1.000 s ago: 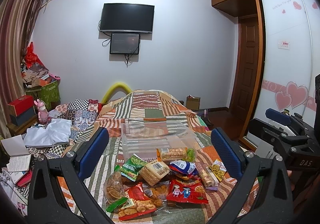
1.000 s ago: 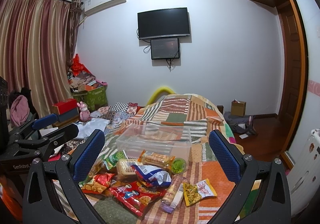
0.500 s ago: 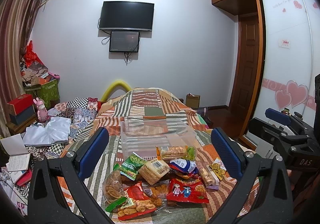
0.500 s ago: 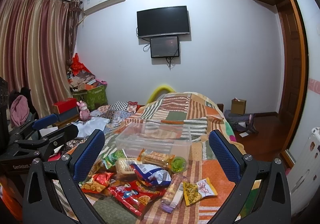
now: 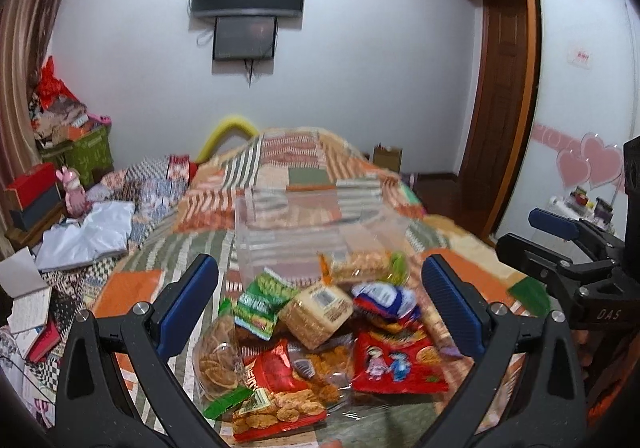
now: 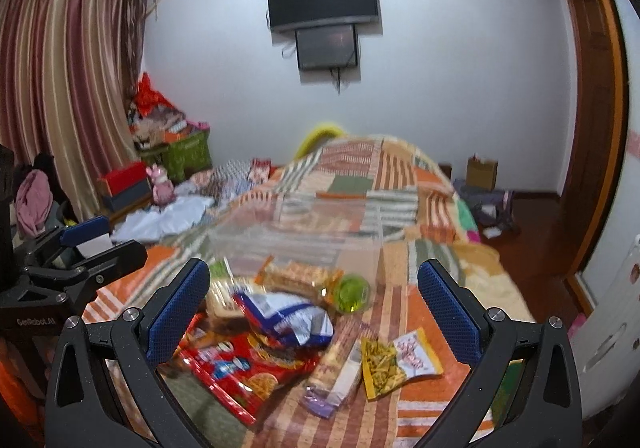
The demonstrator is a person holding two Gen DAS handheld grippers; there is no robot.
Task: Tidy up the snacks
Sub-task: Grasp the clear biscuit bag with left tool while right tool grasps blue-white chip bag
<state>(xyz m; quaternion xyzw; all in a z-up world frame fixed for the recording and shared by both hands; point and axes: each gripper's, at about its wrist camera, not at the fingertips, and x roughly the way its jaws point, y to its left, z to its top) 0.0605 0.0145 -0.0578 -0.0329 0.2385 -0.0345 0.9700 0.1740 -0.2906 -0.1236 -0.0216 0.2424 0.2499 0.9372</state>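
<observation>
Your left gripper (image 5: 320, 296) is spread wide, nothing between the blue pads; it hangs above the near end of the snack pile on the patchwork striped bedspread (image 5: 280, 176). Between its fingers, left to right: clear bag of round biscuits (image 5: 218, 356), green foil packet (image 5: 260, 302), beige wrapped cracker block (image 5: 316, 310), blue-and-white crumpled bag (image 5: 384, 298). Nearest the camera: red packet of fried snacks (image 5: 276, 400) and red flat packet with cartoon figures (image 5: 394, 362). No finger touches any of them.

Just behind the pile sits the clear plastic storage bin (image 5: 316, 224); a long cracker pack (image 5: 360, 262) lies against its front wall.

Your right gripper (image 6: 314, 298) is also spread, empty, over the pile's right side. Between its fingers: that blue-and-white bag, a green round jelly cup (image 6: 352, 294) beside the bin, a long clear-and-purple biscuit sleeve (image 6: 336, 372), and a yellow packet of fried strips (image 6: 396, 364) on bare bedspread.

Both views are motion-blurred; labels are unreadable. White cloth (image 5: 92, 232) and books clutter the bed's far left.
</observation>
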